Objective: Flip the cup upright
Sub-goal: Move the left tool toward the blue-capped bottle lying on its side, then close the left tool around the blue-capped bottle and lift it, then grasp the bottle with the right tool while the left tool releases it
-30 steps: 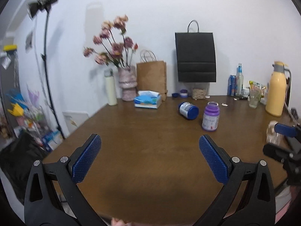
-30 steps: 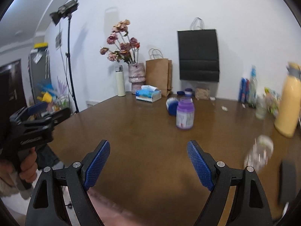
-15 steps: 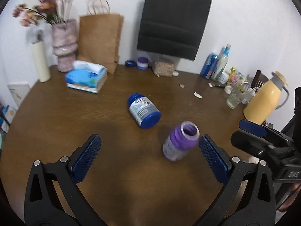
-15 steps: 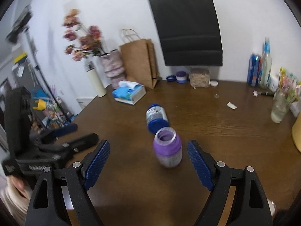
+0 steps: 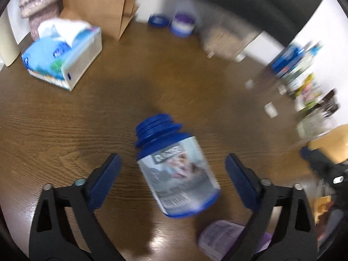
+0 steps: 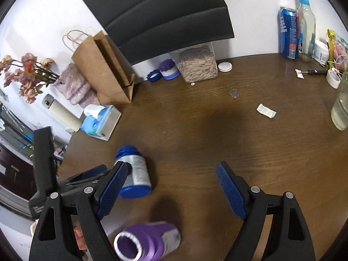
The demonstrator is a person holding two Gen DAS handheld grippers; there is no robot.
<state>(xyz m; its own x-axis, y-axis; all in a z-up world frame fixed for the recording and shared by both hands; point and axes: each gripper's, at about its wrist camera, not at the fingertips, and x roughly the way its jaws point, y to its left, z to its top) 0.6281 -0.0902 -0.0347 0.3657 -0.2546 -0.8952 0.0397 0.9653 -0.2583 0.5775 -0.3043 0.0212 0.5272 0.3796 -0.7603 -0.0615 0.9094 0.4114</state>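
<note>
A brown wooden table (image 6: 250,130) is seen carrying 2 bottles near its near edge. The blue bottle (image 5: 176,174) is observed lying on its side, framed between the wide-open, empty jaws of the left gripper (image 5: 171,180). The purple bottle (image 6: 148,242) is noted below the right gripper (image 6: 171,187), which is likewise spread wide and holds nothing. The left view is blurred.

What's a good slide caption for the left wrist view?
Open left gripper straddles the blue bottle lying on its side on the wooden table.
</note>
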